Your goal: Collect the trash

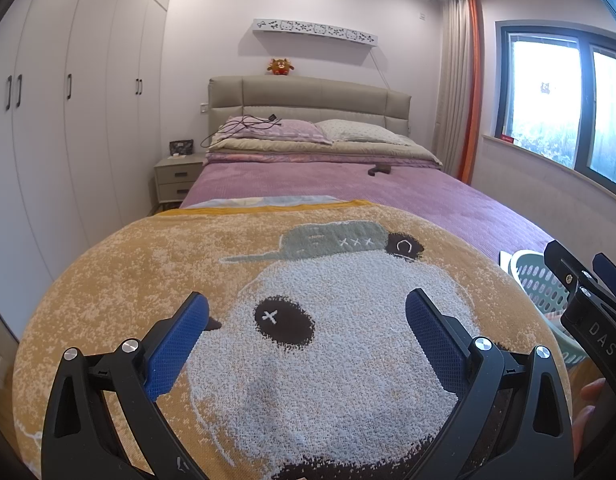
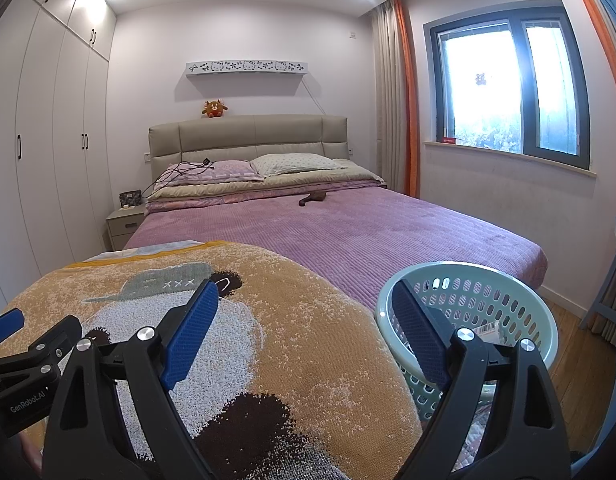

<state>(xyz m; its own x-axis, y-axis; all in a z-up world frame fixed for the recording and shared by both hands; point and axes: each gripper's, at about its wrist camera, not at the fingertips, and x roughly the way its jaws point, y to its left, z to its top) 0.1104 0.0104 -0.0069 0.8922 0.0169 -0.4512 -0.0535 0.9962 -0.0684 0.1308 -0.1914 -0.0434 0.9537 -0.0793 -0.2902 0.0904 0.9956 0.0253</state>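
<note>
Bedroom, bear blanket [image 1: 308, 320] fills lower frame. Both my left gripper [image 1: 308, 320] and right gripper [image 2: 303, 320] gape wide, empty. Basket [image 2: 508, 276] lower right; I'd scan for trash first.

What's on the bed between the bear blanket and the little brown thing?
Only bare purple bedspread. In the right wrist view, nothing sits between the bear blanket and the brown thing near the pillows; the left wrist view shows the same.

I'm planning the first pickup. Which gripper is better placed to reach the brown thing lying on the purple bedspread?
Probably the right gripper: open, empty, on the side where the brown item lies. The left gripper, also open, hovers over the bear blanket.
</note>
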